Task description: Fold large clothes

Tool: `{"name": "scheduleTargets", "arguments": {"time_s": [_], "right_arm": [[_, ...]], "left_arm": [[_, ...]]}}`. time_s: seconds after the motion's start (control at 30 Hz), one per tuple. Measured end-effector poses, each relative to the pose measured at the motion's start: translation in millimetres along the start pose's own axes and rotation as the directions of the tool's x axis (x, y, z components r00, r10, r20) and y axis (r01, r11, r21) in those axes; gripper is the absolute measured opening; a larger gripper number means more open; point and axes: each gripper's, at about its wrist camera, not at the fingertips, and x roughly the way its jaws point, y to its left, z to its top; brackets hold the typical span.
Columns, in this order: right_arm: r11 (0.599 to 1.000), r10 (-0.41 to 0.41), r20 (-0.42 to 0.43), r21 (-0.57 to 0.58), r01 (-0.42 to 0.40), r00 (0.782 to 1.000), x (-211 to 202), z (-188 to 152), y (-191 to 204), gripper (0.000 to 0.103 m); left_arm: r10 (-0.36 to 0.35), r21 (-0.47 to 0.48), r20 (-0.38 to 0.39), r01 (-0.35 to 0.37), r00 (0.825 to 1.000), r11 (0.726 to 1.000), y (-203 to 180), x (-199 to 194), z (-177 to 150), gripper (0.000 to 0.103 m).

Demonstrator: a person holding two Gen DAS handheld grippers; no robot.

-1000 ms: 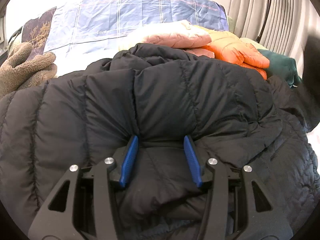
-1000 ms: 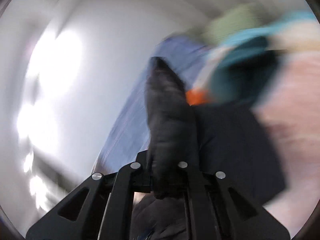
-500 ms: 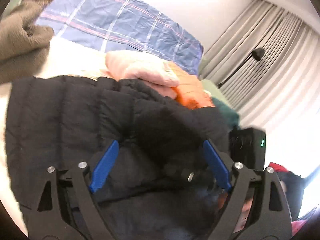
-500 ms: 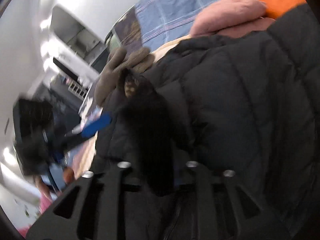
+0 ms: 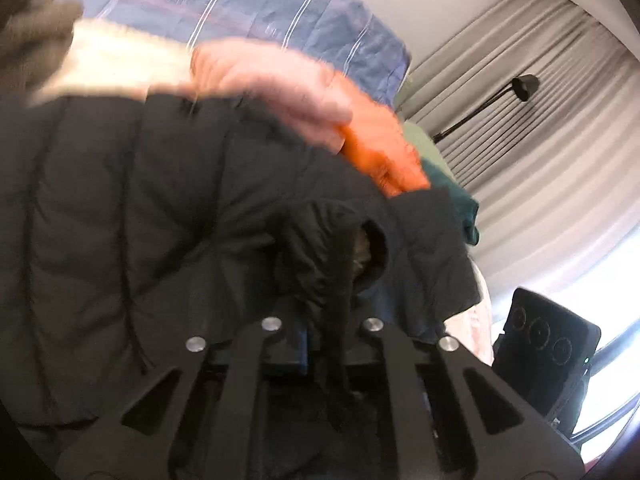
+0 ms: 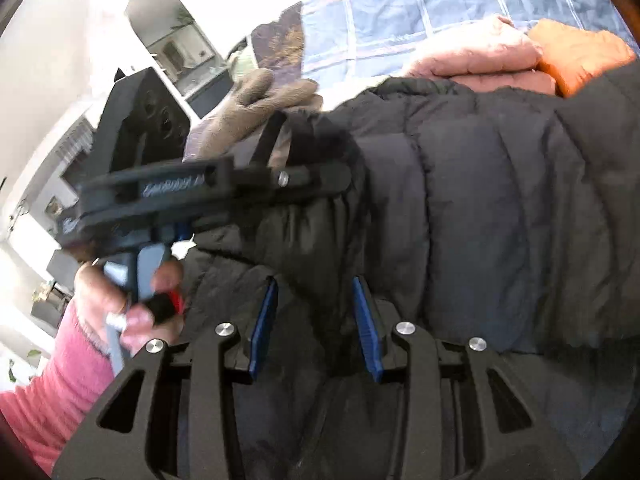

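Observation:
A black quilted puffer jacket (image 5: 140, 216) lies on the bed and fills both views (image 6: 500, 208). My left gripper (image 5: 324, 332) is shut on a sleeve cuff (image 5: 344, 236) of the jacket; the cuff stands up from between its jaws. The left gripper also shows in the right wrist view (image 6: 312, 172), at the jacket's left edge. My right gripper (image 6: 316, 324) is open, its blue pads (image 6: 366, 320) apart over the black jacket fabric.
A pink garment (image 5: 276, 76), an orange jacket (image 5: 380, 148) and a teal garment (image 5: 464, 208) are piled behind the black jacket. A blue plaid bedcover (image 5: 248, 12) lies beyond. A brown fleece (image 6: 256, 100) sits at the left. Grey curtains and a black lamp (image 5: 524, 86) stand right.
My left gripper was open and has closed on the sleeve cuff. My right gripper was shut on that black fabric and has opened and let it go.

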Motion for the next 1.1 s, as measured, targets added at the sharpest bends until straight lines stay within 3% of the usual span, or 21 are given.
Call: {"name": "scheduleTargets", "arguments": {"time_s": [0.1, 0.2, 0.27, 0.33, 0.37, 0.47, 0.53, 0.63, 0.73, 0.83, 0.87, 0.93, 1.0, 1.07, 1.1], "right_arm": [[1.000, -0.023, 0.068, 0.001, 0.023, 0.997, -32, 8, -4, 0.039], [1.000, -0.024, 0.154, 0.020, 0.021, 0.988, -62, 13, -14, 0.039], [0.995, -0.100, 0.214, 0.031, 0.095, 0.972, -80, 13, -26, 0.045], [0.972, -0.233, 0.225, 0.038, 0.230, 0.946, -80, 13, -37, 0.047], [0.942, -0.333, 0.208, 0.035, 0.333, 0.920, -73, 13, -47, 0.047], [0.882, -0.469, 0.075, 0.084, 0.464, 0.880, -42, 8, -83, 0.047], [0.871, -0.476, 0.006, 0.145, 0.470, 0.880, -29, 4, -104, 0.047], [0.884, -0.449, 0.030, 0.163, 0.439, 0.893, -37, 6, -105, 0.047], [0.890, -0.450, 0.078, 0.118, 0.440, 0.890, -47, 15, -90, 0.047], [0.908, -0.418, 0.121, 0.095, 0.409, 0.900, -52, 29, -79, 0.047], [0.913, -0.405, 0.126, 0.097, 0.395, 0.905, -50, 33, -71, 0.047], [0.931, -0.362, 0.130, 0.094, 0.352, 0.923, -40, 36, -69, 0.047], [0.938, -0.345, 0.098, 0.081, 0.338, 0.934, -24, 40, -62, 0.047], [0.937, -0.344, 0.016, 0.073, 0.342, 0.939, 6, 35, -65, 0.047], [0.932, -0.357, -0.007, 0.067, 0.357, 0.934, 15, 32, -66, 0.047]], "left_arm": [[-0.009, 0.100, 0.115, -0.002, 0.993, 0.995, -26, -38, 19, 0.008], [-0.014, 0.141, 0.249, -0.022, 0.968, 0.990, -39, -89, 38, 0.008], [0.032, 0.140, 0.300, -0.078, 0.954, 0.987, -31, -115, 42, 0.009], [0.098, 0.122, 0.301, -0.140, 0.949, 0.983, -12, -124, 37, 0.012], [0.137, 0.096, 0.290, -0.171, 0.947, 0.981, 1, -124, 32, 0.013], [0.280, -0.030, 0.214, -0.280, 0.936, 0.959, 57, -114, 10, 0.022], [0.375, -0.087, 0.178, -0.365, 0.910, 0.927, 88, -111, -2, 0.022], [0.497, -0.149, 0.148, -0.478, 0.855, 0.866, 117, -111, -17, 0.022], [0.473, -0.152, 0.194, -0.450, 0.859, 0.880, 105, -123, -16, 0.022], [0.415, -0.057, 0.262, -0.415, 0.871, 0.908, 69, -126, -4, 0.023], [0.378, -0.001, 0.277, -0.393, 0.883, 0.919, 48, -122, 0, 0.025], [0.340, 0.078, 0.271, -0.373, 0.900, 0.925, 20, -112, -3, 0.039], [0.337, 0.154, 0.241, -0.379, 0.910, 0.913, 4, -89, -7, 0.043], [0.398, 0.209, 0.180, -0.430, 0.900, 0.878, 1, -55, -15, 0.044], [0.449, 0.220, 0.118, -0.464, 0.886, 0.858, 9, -30, -22, 0.044]]}}
